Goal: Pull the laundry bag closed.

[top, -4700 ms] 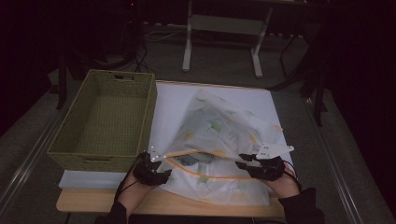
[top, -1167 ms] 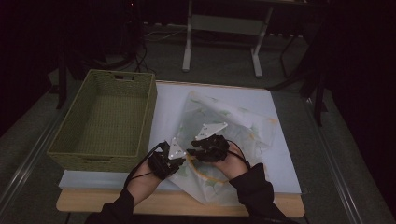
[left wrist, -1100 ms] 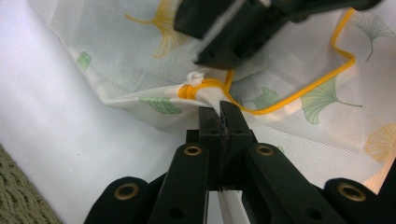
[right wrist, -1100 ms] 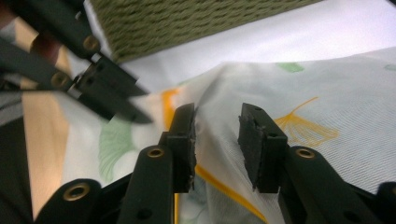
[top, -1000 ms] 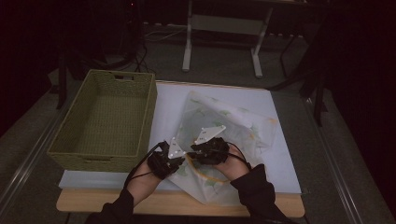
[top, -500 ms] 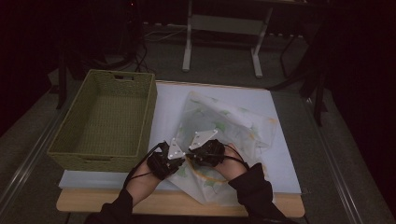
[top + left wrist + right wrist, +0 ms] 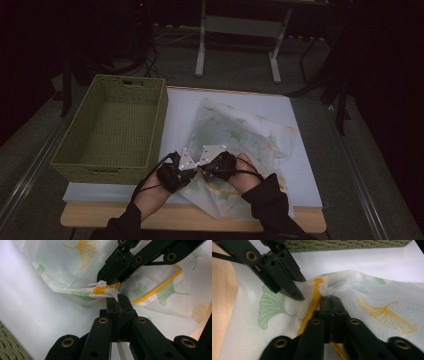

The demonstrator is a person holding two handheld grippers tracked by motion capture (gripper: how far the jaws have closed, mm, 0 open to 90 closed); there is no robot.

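Both tools pinching the mesh bag's near edge, side by side at the front of the surface.

High view gives layout: surface (image 7: 305,150) carries a wicker basket (image 7: 115,130) on the left and the mesh bag (image 7: 245,135), white with ginkgo-leaf print, spread across the middle to the front edge; left tool (image 7: 176,172) and right tool (image 7: 220,165) sit just beside each other on the bag's near part, jaw state unreadable there. Left gripper view adds the close-up: left tool (image 7: 117,298) fully closed on a bunched fold of bag (image 7: 75,262) fabric, next to a yellow cord (image 7: 160,286) and a small white knot (image 7: 101,284), right tool's jaws just beyond. Right gripper view: right tool (image 7: 329,298) also fully closed, clamping a fabric tuft beside the cord (image 7: 313,306); left tool (image 7: 295,293) touching the same ridge of fabric.
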